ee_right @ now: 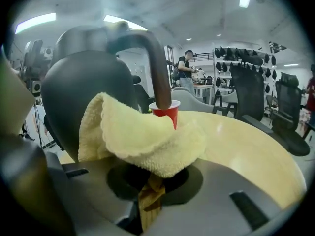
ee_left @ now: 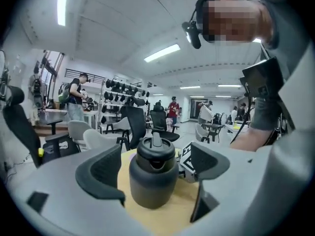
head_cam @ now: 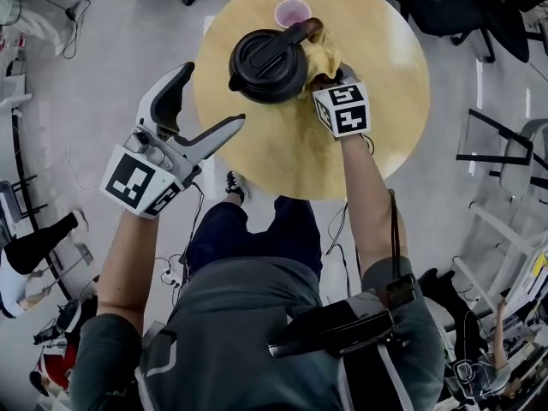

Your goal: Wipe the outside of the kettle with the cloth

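Two grippers are at work over a round wooden counter point(head_cam: 385, 135), each held by the person standing at its near edge. The black kettle point(head_cam: 267, 65) stands upright on the counter towards the far side, lid on, its dark handle point(head_cam: 289, 38) arching over the top. Just behind it sits a small red cup point(head_cam: 292, 12), close to the counter's far rim.

The right gripper point(head_cam: 324, 77) is clamped on a pale yellow cloth point(head_cam: 322, 56). Its own view shows the jaws pinched together on a fold of the towelling, with the rest bunched up in front of them. The cloth lies against the kettle's right side, just under the end of the handle. The marker cube point(head_cam: 344, 108) on that gripper sits just beside the kettle.

The left gripper point(head_cam: 212, 95) hangs off the counter's left edge, above the floor and clear of the kettle. Its jaws are spread wide and hold nothing. From its own view the kettle shows in the gap between them but stands further off, untouched.

Around the counter the room holds office chairs point(ee_left: 134, 124), and a few people stand in the distance.
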`<state>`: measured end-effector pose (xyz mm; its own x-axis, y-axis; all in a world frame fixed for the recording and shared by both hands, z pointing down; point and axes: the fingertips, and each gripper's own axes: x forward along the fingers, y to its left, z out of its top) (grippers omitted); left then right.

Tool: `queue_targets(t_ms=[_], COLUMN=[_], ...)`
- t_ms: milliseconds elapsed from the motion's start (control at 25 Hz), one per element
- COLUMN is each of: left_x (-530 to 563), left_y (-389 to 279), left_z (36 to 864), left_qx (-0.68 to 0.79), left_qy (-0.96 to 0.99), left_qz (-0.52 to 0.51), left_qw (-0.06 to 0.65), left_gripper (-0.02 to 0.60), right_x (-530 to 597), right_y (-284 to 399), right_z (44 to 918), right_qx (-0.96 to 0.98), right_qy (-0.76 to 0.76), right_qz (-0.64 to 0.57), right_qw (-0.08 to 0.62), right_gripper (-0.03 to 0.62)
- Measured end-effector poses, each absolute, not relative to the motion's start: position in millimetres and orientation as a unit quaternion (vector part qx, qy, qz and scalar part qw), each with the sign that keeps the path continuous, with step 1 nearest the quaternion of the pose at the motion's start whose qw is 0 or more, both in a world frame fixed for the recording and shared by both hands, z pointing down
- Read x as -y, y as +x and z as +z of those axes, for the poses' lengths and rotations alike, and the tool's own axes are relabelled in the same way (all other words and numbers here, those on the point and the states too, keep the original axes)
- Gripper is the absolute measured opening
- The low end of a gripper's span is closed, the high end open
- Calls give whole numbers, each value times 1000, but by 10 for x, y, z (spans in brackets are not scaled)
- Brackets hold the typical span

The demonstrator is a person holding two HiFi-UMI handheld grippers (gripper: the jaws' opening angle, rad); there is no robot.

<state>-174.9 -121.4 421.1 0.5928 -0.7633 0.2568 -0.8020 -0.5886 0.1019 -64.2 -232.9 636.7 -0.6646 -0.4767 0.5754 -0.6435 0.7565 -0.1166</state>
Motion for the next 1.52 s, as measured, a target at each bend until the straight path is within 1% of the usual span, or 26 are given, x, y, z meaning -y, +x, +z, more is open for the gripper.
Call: queue_targets(t_ms=[40,80,160,280,400,440,520,640,720,840,920,1080,1360,1520], left_x=[1165,1107,993,923,871,855,838,812,772,720,696,646,869,1016], left_y=[-1790,-1805,-1790,-1760,-1684,-1662,-1637,-1583,-1521,-1421,-1359,-1192,-776,-769], left_z=[4211,4215,4203,4067,3905,3852,3747,3586,3468,3296,3155,2819,2362,2175], left_qx=[447,448,444,452,452,454,462,454,440,421,420,419,418,431], left_qy=[882,880,877,874,876,876,872,874,880,889,890,893,898,895], left_qz=[93,95,102,103,98,95,86,73,72,71,61,30,71,73], left_qw=[113,128,155,145,136,135,137,159,164,167,167,163,118,91], left_gripper=[445,416,254,236,176,159,149,63,32,26,11,9,9,9], right_x=[2328,2316,2250,2095,1822,1705,1481,1257,1169,1056,990,969,1174,1231], right_y=[-627,-603,-529,-424,-345,-329,-315,-257,-176,-39,64,278,739,804], right_z=[6378,6384,6385,6370,6355,6334,6236,6034,5876,5545,5264,4636,3350,2810], right_qx=[898,896,891,881,874,872,872,871,869,873,880,901,922,928], right_qy=[311,311,309,307,293,285,273,269,274,280,279,274,300,315], right_qz=[158,159,162,167,184,197,230,253,257,264,261,229,174,141], right_qw=[269,275,290,318,343,345,334,324,321,300,282,246,172,139], right_gripper=[61,61,61,61,61,61,63,63,63,63,63,63,63,63])
